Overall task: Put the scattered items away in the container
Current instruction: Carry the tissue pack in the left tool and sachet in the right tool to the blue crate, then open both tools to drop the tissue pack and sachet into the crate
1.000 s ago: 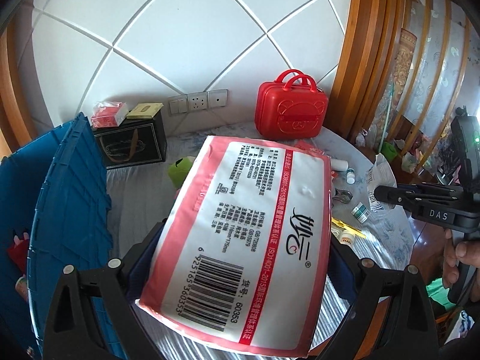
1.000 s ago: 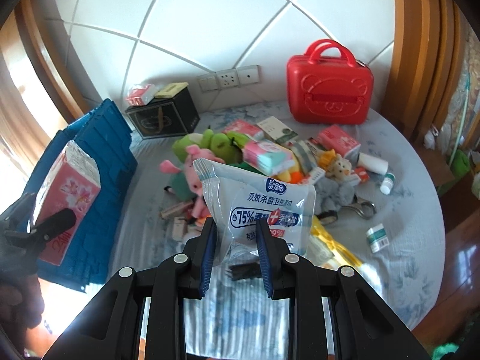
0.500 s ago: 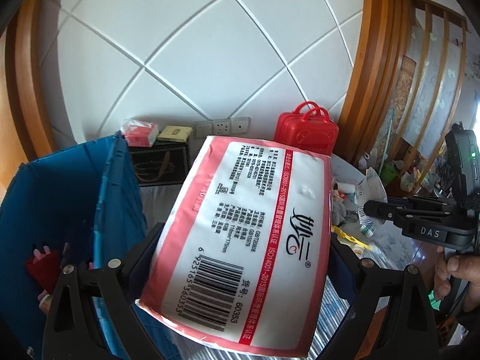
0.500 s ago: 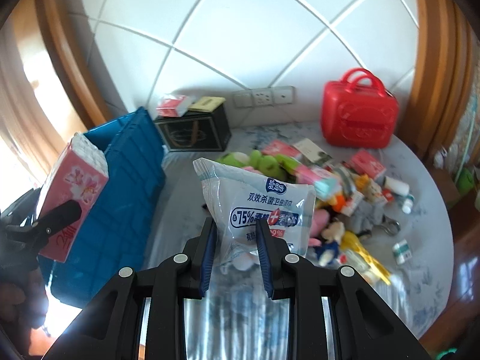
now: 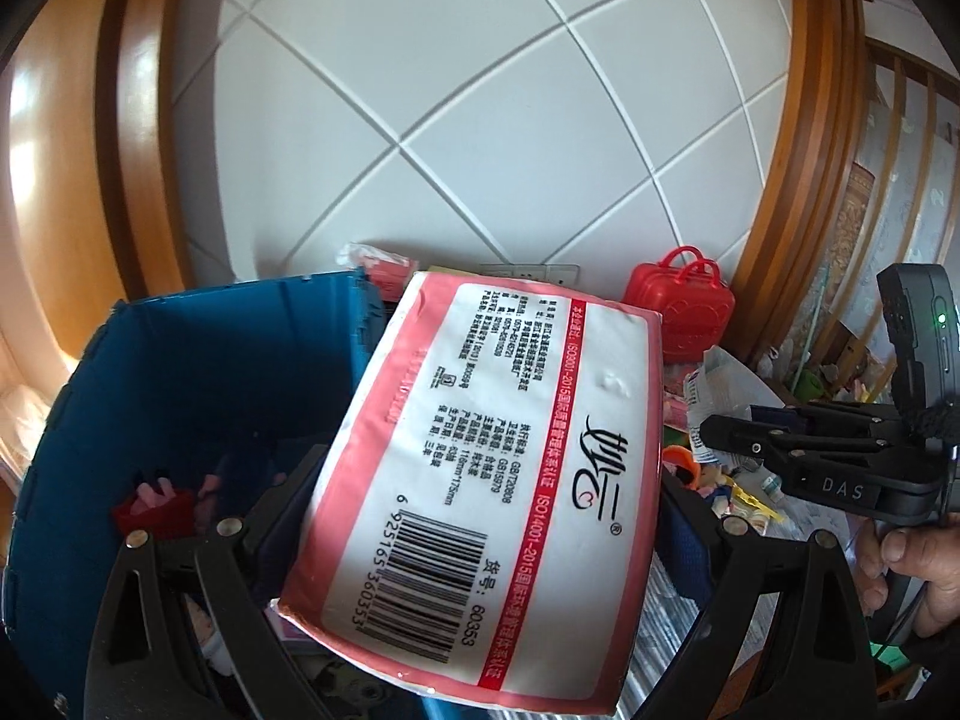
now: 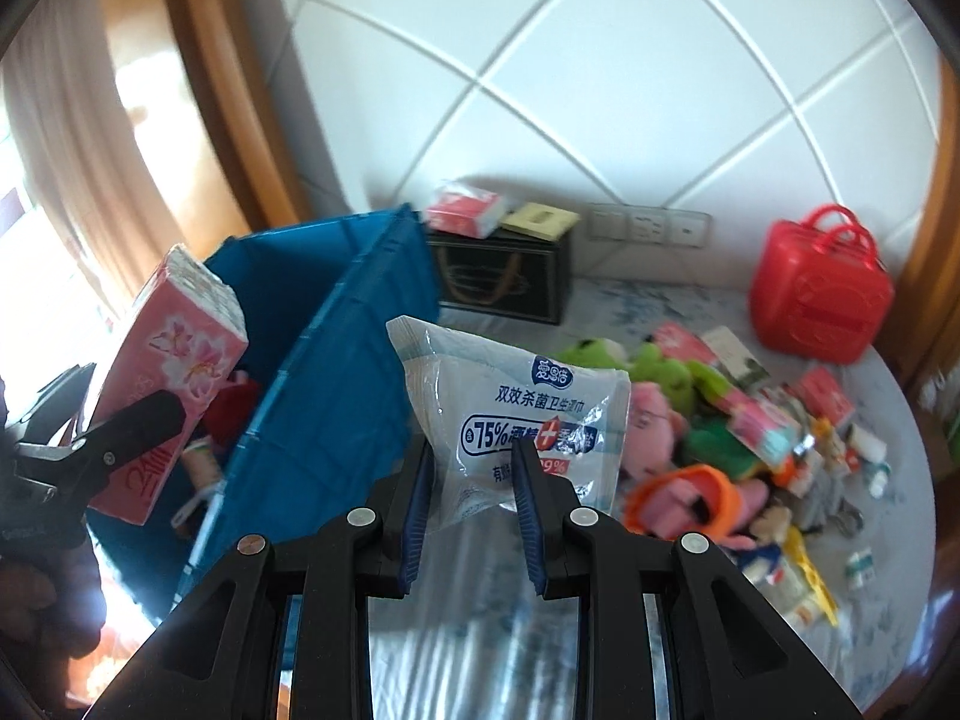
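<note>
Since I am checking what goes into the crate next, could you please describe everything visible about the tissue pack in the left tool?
The tissue pack is a soft block wrapped in glossy plastic: pink with flower prints on one face, white with a red border, printed text and a barcode on another. It is tilted, its upper end toward the wall. The left tool is shut on it across its width. It hangs above the open blue crate, touching nothing else visible.

Both our wrist views tilt down, close: left over blue crate (image 5: 198,372); right facing table (image 6: 630,312). Shared: crate, 10 o'clock.
</note>
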### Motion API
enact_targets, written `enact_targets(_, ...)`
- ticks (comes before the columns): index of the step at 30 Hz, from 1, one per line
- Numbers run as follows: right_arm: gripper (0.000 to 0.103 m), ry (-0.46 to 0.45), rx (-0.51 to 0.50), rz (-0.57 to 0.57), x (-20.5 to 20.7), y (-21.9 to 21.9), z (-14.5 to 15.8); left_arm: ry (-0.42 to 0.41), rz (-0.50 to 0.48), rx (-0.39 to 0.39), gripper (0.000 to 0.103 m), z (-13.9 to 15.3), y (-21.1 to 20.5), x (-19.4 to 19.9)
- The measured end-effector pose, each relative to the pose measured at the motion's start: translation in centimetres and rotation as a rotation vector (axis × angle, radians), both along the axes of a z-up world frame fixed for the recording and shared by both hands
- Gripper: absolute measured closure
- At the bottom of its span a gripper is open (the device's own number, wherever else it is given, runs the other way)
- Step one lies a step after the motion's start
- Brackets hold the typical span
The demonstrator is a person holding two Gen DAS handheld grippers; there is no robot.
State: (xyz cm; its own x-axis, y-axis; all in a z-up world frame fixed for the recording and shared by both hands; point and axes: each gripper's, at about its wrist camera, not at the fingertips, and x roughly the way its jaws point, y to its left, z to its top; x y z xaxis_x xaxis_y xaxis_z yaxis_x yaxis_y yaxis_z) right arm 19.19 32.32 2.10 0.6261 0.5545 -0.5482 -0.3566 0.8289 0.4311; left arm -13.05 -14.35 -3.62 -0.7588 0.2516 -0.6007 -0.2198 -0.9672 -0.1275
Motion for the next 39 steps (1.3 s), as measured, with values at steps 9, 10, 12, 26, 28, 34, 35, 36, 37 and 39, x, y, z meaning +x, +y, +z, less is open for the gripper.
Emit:
enact_targets(9,0.077,-0.019,-0.007,0.111,0.2,8.1,2.4,-0.004,0.067,-0.004,0.007,0.4,-6.8,0.4)
enact_targets(10,0.077,-0.02,-0.008,0.118,0.2,8.7,2.6,-0.006,0.073,-0.001,0.007,0.3,-7.6,0.4)
enact_targets(12,0.077,-0.023,-0.009,0.138,0.4,10.3,3.0,-0.007,0.083,-0.001,0.007,0.2,-8.8,0.5)
enact_targets(26,0.077,-0.055,-0.022,0.25,1.4,19.4,6.1,-0.029,0.151,0.006,0.007,-1.2,-16.7,-1.5)
enact_targets(28,0.077,-0.058,-0.036,0.269,1.8,20.9,6.3,-0.033,0.16,0.007,0.007,-1.4,-17.6,-2.1)
enact_targets(34,0.077,-0.04,-0.039,0.363,2.9,23.9,6.7,-0.052,0.186,0.007,0.007,-2.2,-20.1,-3.8)
enact_targets(35,0.077,-0.027,-0.042,0.372,3.3,24.7,6.5,-0.056,0.191,0.008,0.007,-2.4,-20.6,-4.2)
enact_targets(36,0.077,-0.021,-0.049,0.377,3.5,25.2,6.3,-0.06,0.197,0.011,0.007,-2.7,-21.1,-4.6)
enact_targets(37,0.077,-0.018,-0.055,0.379,3.8,25.5,6.1,-0.064,0.201,0.013,0.007,-2.9,-21.4,-5.0)
enact_targets(39,0.077,-0.007,-0.069,0.386,4.3,26.3,5.8,-0.073,0.208,0.014,0.007,-3.3,-22.0,-5.7)
